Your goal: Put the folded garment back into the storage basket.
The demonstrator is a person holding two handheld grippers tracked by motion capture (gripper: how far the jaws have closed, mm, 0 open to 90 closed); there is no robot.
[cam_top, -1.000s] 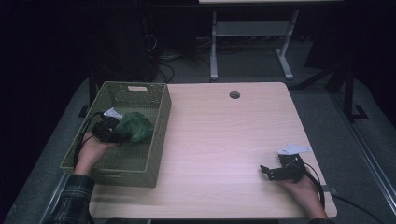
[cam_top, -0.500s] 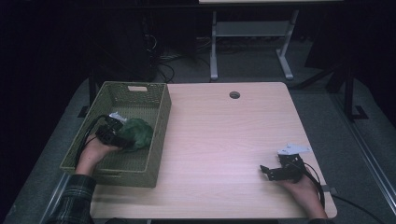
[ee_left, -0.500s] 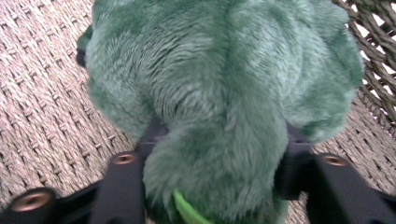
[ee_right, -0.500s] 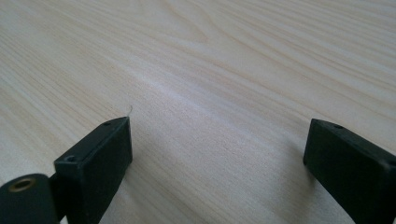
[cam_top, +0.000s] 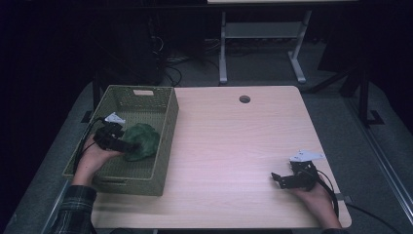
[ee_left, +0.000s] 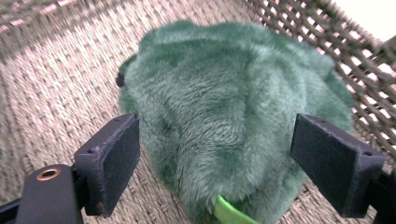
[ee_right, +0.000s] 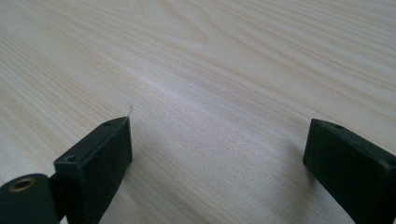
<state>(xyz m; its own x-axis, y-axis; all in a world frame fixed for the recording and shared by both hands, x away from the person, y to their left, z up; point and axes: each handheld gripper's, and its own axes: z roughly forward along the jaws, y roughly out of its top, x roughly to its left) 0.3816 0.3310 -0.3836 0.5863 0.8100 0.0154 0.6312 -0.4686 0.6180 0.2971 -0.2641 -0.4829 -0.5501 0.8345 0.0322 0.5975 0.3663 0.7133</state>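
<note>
The green plush toy (ee_left: 229, 121) lies on the floor of the woven basket (cam_top: 160, 146), near its right wall. The left gripper (ee_left: 215, 163) has just been opening its jaws; they stand wide on both sides of the toy, apparently not pressing it, so it seems released there (a bright green tag shows at its near end). Its long axis probably runs away from the gripper, though the fur hides its shape. The right gripper (cam_top: 285, 179) rests open on the table (cam_top: 234, 146), holding nothing.

Dim lab, bare wooden table (cam_top: 234, 146), floor cables (cam_top: 180, 68), metal stand (cam_top: 263, 34)
</note>
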